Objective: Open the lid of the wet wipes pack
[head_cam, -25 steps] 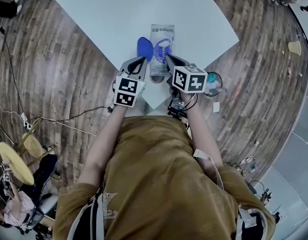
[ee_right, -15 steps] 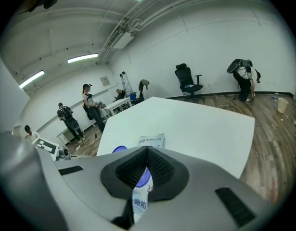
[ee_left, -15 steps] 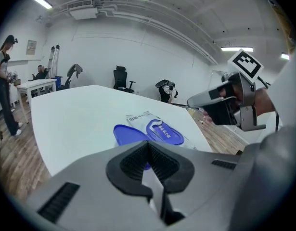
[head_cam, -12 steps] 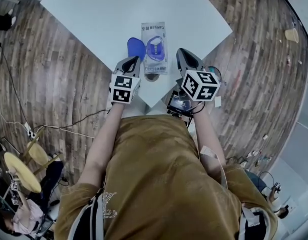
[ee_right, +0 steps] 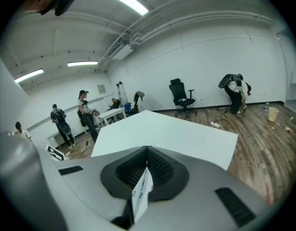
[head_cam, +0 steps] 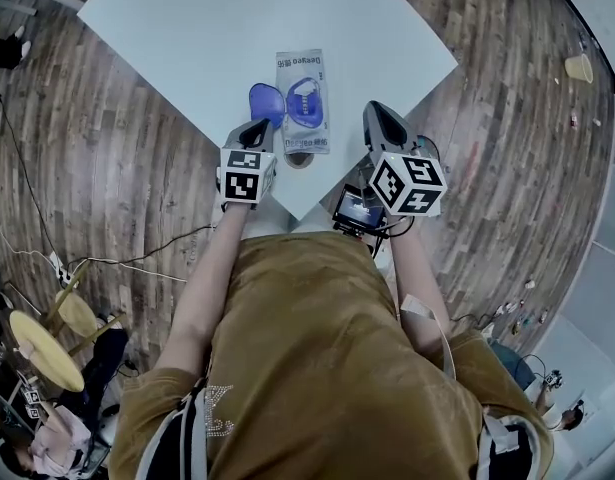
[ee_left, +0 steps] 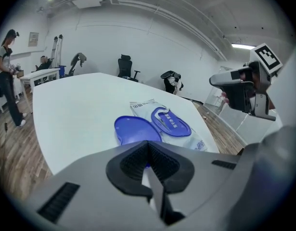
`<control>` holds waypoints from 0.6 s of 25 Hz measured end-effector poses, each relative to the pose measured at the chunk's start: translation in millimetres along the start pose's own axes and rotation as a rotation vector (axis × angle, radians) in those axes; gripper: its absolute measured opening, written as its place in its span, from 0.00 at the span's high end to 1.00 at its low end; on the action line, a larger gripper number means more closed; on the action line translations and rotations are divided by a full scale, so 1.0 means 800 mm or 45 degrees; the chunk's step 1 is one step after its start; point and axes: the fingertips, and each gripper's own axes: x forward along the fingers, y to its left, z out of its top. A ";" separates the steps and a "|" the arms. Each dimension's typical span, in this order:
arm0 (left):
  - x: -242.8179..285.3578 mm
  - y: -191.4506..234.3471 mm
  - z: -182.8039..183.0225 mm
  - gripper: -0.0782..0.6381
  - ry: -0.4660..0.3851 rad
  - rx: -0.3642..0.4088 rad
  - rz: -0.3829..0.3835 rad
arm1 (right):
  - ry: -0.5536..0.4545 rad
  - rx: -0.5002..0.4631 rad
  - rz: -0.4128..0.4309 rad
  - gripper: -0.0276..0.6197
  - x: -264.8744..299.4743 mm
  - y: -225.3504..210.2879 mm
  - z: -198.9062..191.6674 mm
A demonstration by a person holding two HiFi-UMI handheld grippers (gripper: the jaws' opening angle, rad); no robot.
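**Left claw** (ee_left: 148, 163): jaws pressed together with nothing of the task between them. It hangs just short of the pack's near end, on the lid side.

**Right claw** (ee_right: 147, 170): jaws also together. A small white printed slip shows at their seam; whether it is gripped or fixed there is unclear. The claw stands off the pack's opposite side, apart from it.

**Round blue plastic lid** (head_cam: 264, 101): fully open, lying flat and touching the pack's left edge.

**Silver-grey wet wipes pack** (head_cam: 301, 68): flat on the white table (head_cam: 177, 28), with its blue oval opening exposed.

**Handling:** the opening looks done. It is best finished by moving both claws clear without brushing the lid, since the hinge may spring it back.

**Writing:**
- The pack's far end appears to read "Deeyeo"; the characters beside it are too small to read.
- The print on the white slip is illegible.
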 end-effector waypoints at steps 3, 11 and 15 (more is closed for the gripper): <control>0.002 0.001 -0.001 0.89 0.008 -0.018 -0.003 | -0.007 0.000 0.008 0.94 0.000 0.004 0.001; 0.007 0.001 -0.005 0.89 0.035 -0.071 -0.039 | -0.005 -0.011 0.026 0.94 0.001 0.006 0.003; 0.001 -0.001 0.004 0.89 -0.006 -0.088 -0.046 | 0.007 -0.044 0.028 0.94 0.001 0.006 0.006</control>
